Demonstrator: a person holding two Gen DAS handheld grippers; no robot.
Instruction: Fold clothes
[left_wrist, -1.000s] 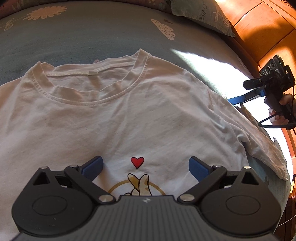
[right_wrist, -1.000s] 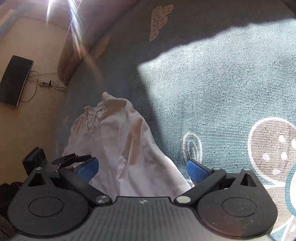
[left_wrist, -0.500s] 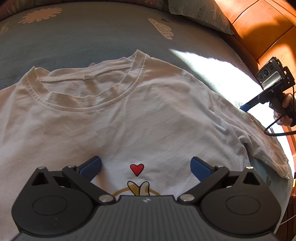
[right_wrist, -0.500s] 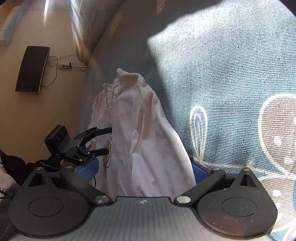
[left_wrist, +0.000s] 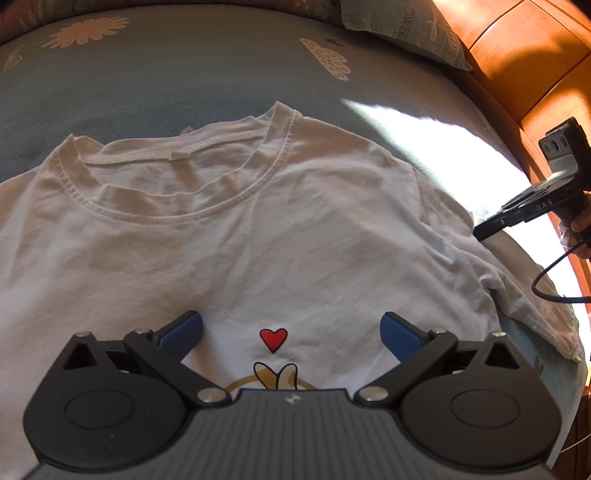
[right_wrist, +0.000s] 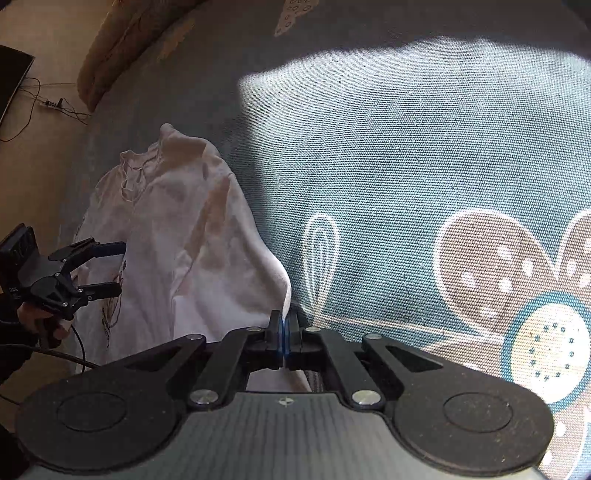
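The T-shirt (left_wrist: 258, 229) lies spread on the bed (left_wrist: 184, 74), front side up, collar away from the left gripper (left_wrist: 291, 332). This gripper hovers over the chest print with its fingers (left_wrist: 183, 328) wide apart and holding nothing. The right gripper (right_wrist: 284, 332) has its fingers pressed together on the edge of the sleeve (right_wrist: 280, 284). The cloth looks thin, light and limp, so I judge it will sag and wrinkle when lifted; seams and hems give the best hold. No containers are visible.
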